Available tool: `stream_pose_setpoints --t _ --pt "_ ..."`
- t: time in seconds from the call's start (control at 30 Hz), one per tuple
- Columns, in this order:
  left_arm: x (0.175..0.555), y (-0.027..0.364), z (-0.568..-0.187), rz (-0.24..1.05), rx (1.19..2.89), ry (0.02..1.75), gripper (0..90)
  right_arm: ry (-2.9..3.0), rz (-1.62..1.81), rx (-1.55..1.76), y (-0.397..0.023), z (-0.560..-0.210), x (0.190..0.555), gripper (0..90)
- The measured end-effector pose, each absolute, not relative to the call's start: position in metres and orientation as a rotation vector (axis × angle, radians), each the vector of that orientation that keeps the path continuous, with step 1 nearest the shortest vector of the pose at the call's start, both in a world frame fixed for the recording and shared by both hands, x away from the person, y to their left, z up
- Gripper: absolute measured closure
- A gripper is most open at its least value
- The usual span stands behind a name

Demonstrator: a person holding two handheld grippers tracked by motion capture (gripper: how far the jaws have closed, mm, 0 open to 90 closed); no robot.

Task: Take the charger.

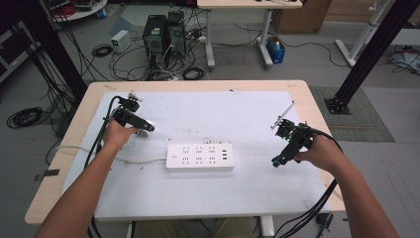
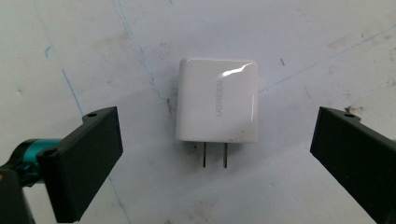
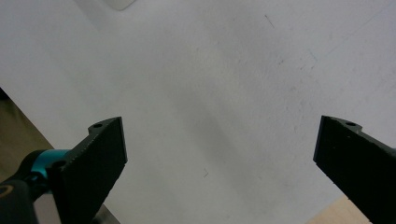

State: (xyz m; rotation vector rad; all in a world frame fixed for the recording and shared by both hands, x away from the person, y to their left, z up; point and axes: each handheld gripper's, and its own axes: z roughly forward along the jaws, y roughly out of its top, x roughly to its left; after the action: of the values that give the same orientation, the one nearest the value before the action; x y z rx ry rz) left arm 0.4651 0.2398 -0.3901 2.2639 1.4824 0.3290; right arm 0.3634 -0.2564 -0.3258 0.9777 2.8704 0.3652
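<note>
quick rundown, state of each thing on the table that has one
left gripper: open, jaws wide apart either side of the charger, not touching it
right gripper: open, holding nothing, over bare mat
white UGREEN charger: lying flat on the mat, unplugged, two prongs bare and pointing toward the camera
white power strip: flat on the mat, sockets facing up, nothing plugged in
</note>
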Motion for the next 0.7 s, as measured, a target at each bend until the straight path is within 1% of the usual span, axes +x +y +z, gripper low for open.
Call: stream_pose_setpoints --t 0.13,0.27,0.37,0.47,0.5,0.57,0.63,0.7 --pt "0.47 0.238 -0.398 0.312 2.262 1.497 2.3 2.874 0.369 0.974 -0.258 -0.326 0.364 2.0" --pt "0.477 0.236 -0.41 0.311 2.286 1.502 7.6 2.878 0.356 0.974 -0.257 -0.327 0.365 1.9" --pt "0.48 0.236 -0.417 0.292 2.288 1.526 7.6 2.883 0.35 0.969 -0.255 -0.327 0.367 2.0" --pt "0.481 0.237 -0.419 0.297 2.294 1.515 8.4 2.884 0.348 0.976 -0.254 -0.328 0.367 2.0" --pt "0.481 0.238 -0.42 0.289 2.299 1.504 13.9 2.889 0.348 0.967 -0.254 -0.328 0.368 2.0" --pt "0.482 0.24 -0.42 0.267 2.3 1.504 14.6 2.886 0.345 0.965 -0.254 -0.328 0.368 2.0" --pt "0.481 0.24 -0.421 0.263 2.294 1.502 20.1 2.88 0.353 0.964 -0.254 -0.328 0.368 2.0" --pt "0.481 0.241 -0.421 0.268 2.301 1.495 20.8 2.876 0.36 0.97 -0.253 -0.327 0.368 2.0"
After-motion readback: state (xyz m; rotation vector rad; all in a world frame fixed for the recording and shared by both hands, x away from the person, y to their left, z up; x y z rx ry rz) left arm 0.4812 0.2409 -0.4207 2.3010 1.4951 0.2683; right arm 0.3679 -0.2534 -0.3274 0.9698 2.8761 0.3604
